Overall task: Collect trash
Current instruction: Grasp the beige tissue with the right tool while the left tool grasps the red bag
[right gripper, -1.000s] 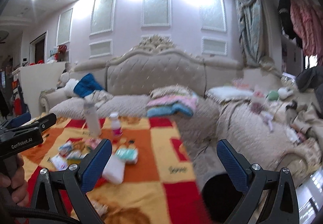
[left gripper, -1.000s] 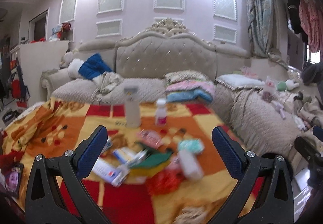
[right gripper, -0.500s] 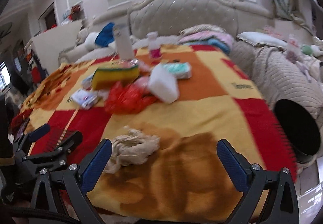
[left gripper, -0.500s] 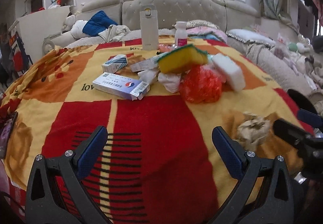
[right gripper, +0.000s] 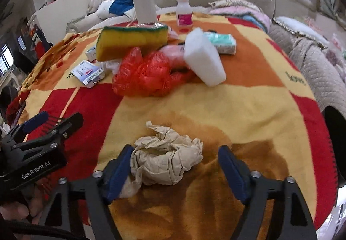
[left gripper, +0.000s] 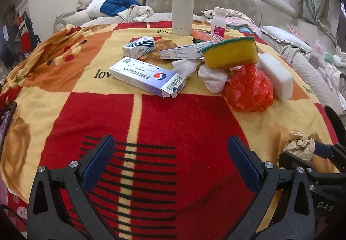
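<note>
On the blanket's (right gripper: 216,105) near edge: crumpled paper wad (right gripper: 166,162) lies between right gripper's (right gripper: 175,173) closing jaws, left pad touching, right pad clear. Left gripper (left gripper: 170,166) hovers beside, jaws apart, empty, over red patch.

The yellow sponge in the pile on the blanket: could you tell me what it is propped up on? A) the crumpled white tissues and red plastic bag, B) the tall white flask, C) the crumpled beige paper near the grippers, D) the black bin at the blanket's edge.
A: the yellow sponge sits tilted atop the white tissues and the red plastic bag, away from the flask behind.
</note>
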`<state>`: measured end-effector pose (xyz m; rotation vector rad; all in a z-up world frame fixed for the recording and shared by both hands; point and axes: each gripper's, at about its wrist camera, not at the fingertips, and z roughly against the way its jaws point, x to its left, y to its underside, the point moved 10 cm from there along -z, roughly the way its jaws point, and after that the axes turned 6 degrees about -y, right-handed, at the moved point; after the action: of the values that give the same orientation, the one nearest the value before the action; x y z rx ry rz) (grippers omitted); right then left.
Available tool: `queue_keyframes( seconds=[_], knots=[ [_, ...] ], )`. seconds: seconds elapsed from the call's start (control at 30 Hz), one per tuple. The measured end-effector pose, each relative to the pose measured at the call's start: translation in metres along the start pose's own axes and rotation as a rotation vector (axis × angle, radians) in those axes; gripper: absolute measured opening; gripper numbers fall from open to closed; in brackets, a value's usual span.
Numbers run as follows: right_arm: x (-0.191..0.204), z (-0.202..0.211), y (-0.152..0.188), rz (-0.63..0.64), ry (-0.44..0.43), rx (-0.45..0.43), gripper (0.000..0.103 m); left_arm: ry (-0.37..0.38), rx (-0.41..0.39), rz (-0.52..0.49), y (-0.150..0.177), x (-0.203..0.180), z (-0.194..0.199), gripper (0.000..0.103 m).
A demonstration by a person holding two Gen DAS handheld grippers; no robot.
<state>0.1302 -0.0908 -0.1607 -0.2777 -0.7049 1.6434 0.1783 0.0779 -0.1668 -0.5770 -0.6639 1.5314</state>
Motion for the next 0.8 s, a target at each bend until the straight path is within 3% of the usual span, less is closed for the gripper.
queue_keyframes(
  seconds=[0.23, 0.27, 0.3, 0.33, 0.53, 0.67, 0.8],
  knots=[
    [0.005, -0.006, 0.005, 0.038, 0.014, 0.035, 0.073, -0.002, -0.007, -0.014, 0.003, 0.003, -0.005, 0.103],
    [0.006, -0.005, 0.004, 0.037, 0.007, 0.031, 0.067, -0.002, -0.013, -0.021, 0.001, 0.003, -0.005, 0.103],
    [0.006, -0.003, 0.003, 0.028, -0.011, 0.017, 0.048, -0.001, -0.021, -0.032, -0.003, 0.004, -0.006, 0.103],
    [0.005, 0.000, 0.001, 0.015, -0.030, -0.003, 0.043, 0.004, -0.028, -0.039, -0.006, 0.003, -0.006, 0.103],
    [-0.025, 0.045, -0.005, -0.132, -0.036, -0.205, 0.041, 0.082, -0.100, -0.031, -0.059, -0.013, 0.001, 0.103],
    [-0.037, 0.060, -0.002, -0.065, 0.004, -0.213, 0.041, 0.180, -0.086, 0.021, -0.081, -0.033, 0.006, 0.103],
    [-0.047, 0.073, 0.001, 0.044, 0.037, -0.198, 0.041, 0.224, -0.043, -0.015, -0.072, -0.061, -0.001, 0.103]
  ],
)
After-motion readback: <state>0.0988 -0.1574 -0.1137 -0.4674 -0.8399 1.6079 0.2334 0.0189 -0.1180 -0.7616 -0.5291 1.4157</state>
